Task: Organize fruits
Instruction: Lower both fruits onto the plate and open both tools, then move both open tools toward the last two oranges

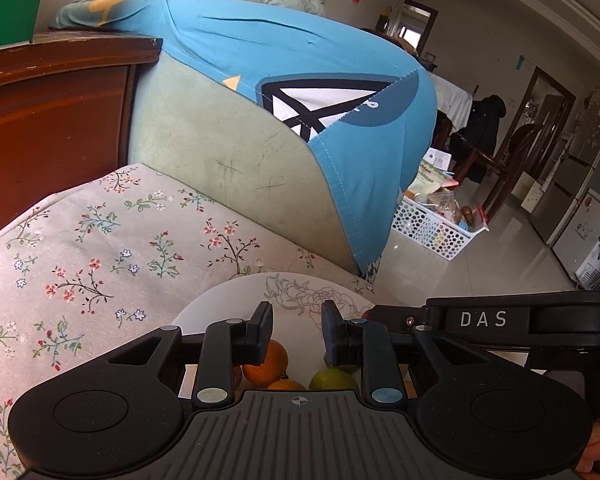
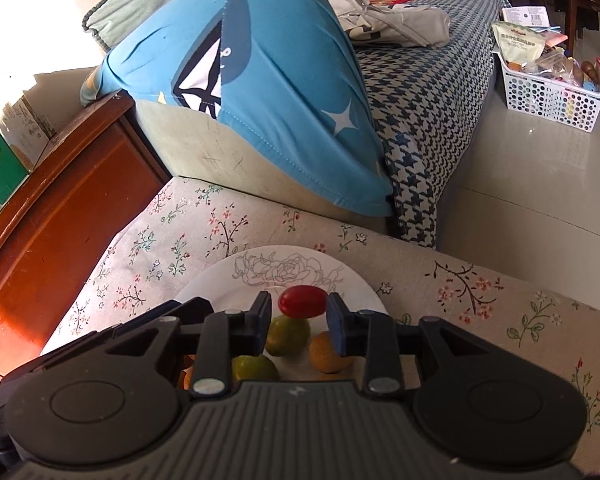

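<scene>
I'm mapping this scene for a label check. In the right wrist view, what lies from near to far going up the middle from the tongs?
Green round fruit → red oval tomato → white plate with rose outline → floral cloth → blue cushion cover.

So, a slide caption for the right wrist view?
Right gripper releasing a red fruit over a white plate of citrus.
</scene>
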Tool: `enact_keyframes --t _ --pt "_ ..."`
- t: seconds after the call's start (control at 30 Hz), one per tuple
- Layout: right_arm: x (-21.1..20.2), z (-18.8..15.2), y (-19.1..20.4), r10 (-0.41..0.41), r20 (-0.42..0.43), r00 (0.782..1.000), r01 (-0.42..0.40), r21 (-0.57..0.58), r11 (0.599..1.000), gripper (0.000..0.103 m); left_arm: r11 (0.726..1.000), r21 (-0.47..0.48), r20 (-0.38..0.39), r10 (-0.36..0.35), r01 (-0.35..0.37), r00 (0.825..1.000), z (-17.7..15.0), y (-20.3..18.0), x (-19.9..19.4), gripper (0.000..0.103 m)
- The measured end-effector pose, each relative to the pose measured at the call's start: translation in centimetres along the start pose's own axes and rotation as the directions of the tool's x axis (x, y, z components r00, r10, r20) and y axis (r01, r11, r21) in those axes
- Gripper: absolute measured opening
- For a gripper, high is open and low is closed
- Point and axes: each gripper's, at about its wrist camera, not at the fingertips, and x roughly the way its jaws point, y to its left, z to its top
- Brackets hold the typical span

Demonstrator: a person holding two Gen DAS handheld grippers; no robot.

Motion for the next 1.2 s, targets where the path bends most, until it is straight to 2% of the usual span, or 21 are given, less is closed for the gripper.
enact_keyframes --t 0.27,0.3,0.33,0.4,0.53,0.63,0.97,1.2 --pt "-0.6 0.3 -0.1 0.014 0.009 1.0 -0.014 0.02 1.0 0.033 0.999 0.001 -0.004 0.035 -0.035 0.999 0.7 0.3 -1.8 0.029" --pt "-0.8 0.4 -0.1 0.016 0.013 1.0 -0.017 0.024 1.0 0.034 0.999 -0.001 -0.006 0.047 -0.047 0.999 0.9 0.4 -2.1 0.035" --pt "-0.9 0.4 0.0 0.018 0.016 1.0 -0.018 0.026 0.999 0.036 0.998 -0.007 -0.006 0.061 -0.061 0.998 1.1 0.6 -2.6 0.046" --pt "-1.2 0.3 0.2 0.021 0.021 1.0 -0.022 0.024 0.999 0.038 0.997 -0.021 0.011 0.077 -0.077 0.997 1.4 1.0 -3.6 0.056" --pt "-1.7 0.0 0.8 0.037 0.016 0.999 -0.037 0.008 0.999 0.038 0.995 -0.01 0.017 0.101 -0.101 0.995 1.8 1.5 -5.4 0.057" --pt "-2.1 -0.4 1.4 0.046 0.012 0.999 -0.045 -0.006 0.999 0.038 0.993 -0.027 0.02 0.118 -0.117 0.993 1.8 2.2 -6.7 0.063" --pt "-3.2 -1.9 3.8 0.1 -0.006 0.995 -0.1 -0.063 0.993 0.038 0.983 -0.05 0.007 0.175 -0.174 0.985 1.5 4.0 -10.6 0.064" --pt "-3.3 -3.1 5.4 0.122 -0.039 0.992 -0.126 -0.116 0.985 0.038 0.975 -0.056 -0.007 0.215 -0.215 0.977 1.3 5.3 -11.8 0.064"
